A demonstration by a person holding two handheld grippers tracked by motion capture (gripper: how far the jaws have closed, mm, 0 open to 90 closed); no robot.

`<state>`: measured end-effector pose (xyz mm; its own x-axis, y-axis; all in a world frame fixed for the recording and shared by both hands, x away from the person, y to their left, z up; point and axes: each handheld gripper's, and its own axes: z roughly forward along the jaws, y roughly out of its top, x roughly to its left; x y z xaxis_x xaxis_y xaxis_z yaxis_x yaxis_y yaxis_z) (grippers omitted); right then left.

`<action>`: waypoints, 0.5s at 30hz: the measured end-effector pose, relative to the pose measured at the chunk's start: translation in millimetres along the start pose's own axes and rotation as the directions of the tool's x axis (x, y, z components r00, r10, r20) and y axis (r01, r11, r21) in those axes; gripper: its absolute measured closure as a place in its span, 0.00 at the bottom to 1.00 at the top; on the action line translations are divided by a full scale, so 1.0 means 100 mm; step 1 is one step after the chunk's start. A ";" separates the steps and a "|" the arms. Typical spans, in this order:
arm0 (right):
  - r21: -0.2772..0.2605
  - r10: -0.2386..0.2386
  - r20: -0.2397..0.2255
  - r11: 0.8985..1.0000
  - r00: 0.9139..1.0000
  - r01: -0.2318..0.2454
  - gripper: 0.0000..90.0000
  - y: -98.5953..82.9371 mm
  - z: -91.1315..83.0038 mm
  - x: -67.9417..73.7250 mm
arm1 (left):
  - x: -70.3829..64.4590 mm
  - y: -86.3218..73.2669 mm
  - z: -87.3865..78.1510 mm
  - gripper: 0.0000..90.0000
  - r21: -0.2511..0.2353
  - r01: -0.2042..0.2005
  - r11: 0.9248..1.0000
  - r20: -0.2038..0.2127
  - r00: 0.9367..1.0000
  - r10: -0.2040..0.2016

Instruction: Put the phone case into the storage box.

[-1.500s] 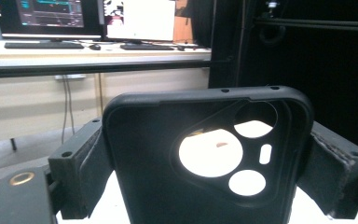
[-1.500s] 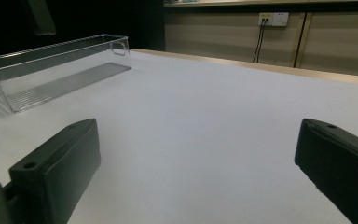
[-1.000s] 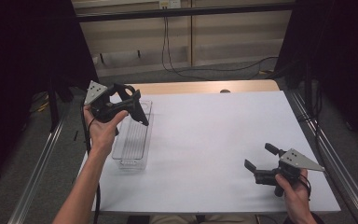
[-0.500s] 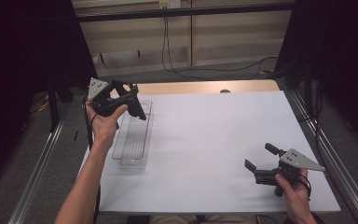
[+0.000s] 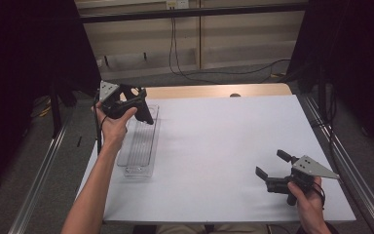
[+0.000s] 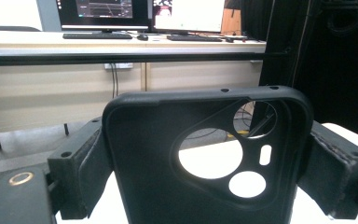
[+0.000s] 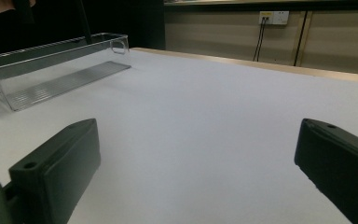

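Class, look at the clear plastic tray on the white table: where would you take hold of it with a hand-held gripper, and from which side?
Grip the clear tray by one long side wall, coming down from above. It is long, narrow, open-topped and lies flat on the white table, so its thin upright walls fit between two jaws. The free right hand-held gripper stands open. The left hand-held gripper is shut on a black phone case.

Lab: monitors [image 6: 144,14], black curtains [image 5: 29,48]
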<state>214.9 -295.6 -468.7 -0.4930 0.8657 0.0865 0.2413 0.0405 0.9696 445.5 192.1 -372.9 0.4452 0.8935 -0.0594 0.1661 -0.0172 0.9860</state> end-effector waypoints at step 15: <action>-0.001 0.000 -0.007 1.000 1.000 0.000 0.00 -0.01 0.00 0.01 | 0.03 -0.13 0.24 0.15 0.014 -0.004 1.000 0.004 1.000 0.003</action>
<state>214.3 -295.3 -469.2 -0.4992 0.8620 0.0885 0.2407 0.0398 0.9698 465.8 184.3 -389.9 0.4495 0.8915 -0.0567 0.1767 -0.0266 0.9839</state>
